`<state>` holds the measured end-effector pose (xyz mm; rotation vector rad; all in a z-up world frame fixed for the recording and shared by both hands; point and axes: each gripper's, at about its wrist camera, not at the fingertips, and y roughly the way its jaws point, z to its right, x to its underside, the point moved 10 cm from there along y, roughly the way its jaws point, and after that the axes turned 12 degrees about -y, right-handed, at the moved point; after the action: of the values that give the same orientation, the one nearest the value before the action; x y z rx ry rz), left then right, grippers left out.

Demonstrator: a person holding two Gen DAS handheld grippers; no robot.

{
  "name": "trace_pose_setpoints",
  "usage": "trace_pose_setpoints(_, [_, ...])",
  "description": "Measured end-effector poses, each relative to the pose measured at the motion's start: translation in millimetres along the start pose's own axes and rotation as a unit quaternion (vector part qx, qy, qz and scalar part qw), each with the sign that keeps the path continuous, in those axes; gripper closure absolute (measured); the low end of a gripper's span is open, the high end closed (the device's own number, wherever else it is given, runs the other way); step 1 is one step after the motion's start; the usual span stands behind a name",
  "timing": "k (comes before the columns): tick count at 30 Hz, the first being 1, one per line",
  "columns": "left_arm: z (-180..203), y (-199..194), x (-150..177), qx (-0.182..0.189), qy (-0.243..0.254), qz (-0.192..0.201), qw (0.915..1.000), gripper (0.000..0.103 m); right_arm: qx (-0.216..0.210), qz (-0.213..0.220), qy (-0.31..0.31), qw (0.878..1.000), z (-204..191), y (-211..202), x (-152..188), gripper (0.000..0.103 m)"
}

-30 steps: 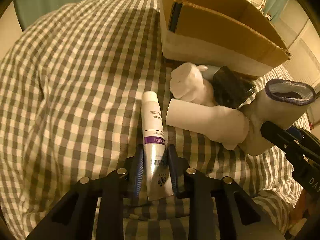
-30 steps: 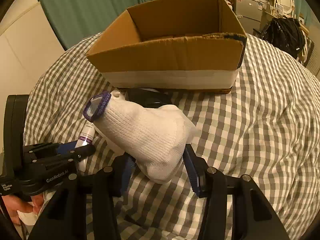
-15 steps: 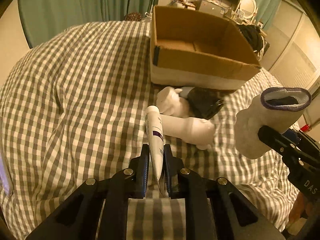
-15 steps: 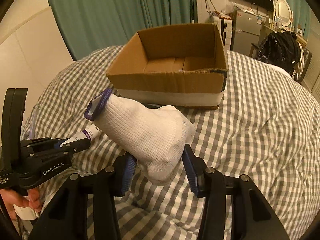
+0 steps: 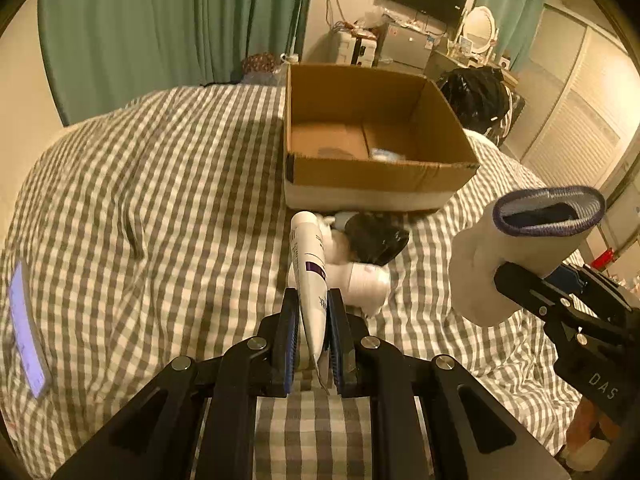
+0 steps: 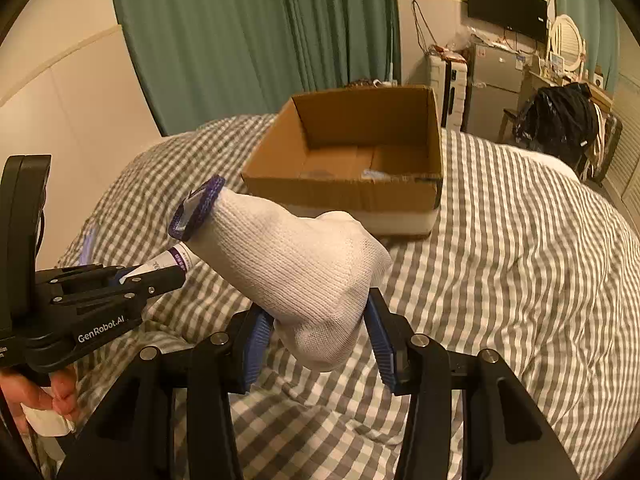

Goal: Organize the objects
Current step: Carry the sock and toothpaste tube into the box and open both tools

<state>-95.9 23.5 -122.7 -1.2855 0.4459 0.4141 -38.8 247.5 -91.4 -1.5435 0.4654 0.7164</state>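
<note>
My left gripper (image 5: 313, 312) is shut on a white tube with a purple band (image 5: 308, 268) and holds it above the checked bedspread (image 5: 160, 208); the tube also shows in the right wrist view (image 6: 176, 260). My right gripper (image 6: 318, 320) is shut on a white sock with a purple cuff (image 6: 288, 256), held in the air; the sock shows at the right of the left wrist view (image 5: 516, 248). An open cardboard box (image 5: 376, 152) stands ahead on the bed, also in the right wrist view (image 6: 352, 168). White rolled items (image 5: 366, 280) and a black bundle (image 5: 376, 236) lie before the box.
A lit phone (image 5: 26, 324) lies at the bed's left edge. Green curtains (image 6: 256, 32) hang behind the bed. A black bag (image 6: 560, 116), a fridge (image 6: 496, 80) and a mirror (image 6: 566, 40) stand at the back right.
Both grippers rose from the bedspread with their loads: the tube left the bed and the sock went up. The inside of the box came into view.
</note>
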Motion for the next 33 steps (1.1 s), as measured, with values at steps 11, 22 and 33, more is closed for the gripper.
trace_pose_setpoints(11, [28, -19, -63, 0.027, 0.033, 0.035, 0.9985, 0.089, -0.009, 0.035, 0.006, 0.999, 18, -8, -55, 0.058])
trace_pose_setpoints(22, [45, 2, -143, 0.032, 0.049, 0.052, 0.9969, 0.089, 0.013, 0.064, 0.011, 0.998, 59, 15, -137, 0.058])
trace_pose_setpoints(33, [57, 72, -163, 0.048, 0.057, 0.015, 0.9971, 0.089, 0.032, 0.030, 0.022, 0.999, 81, 78, -181, 0.058])
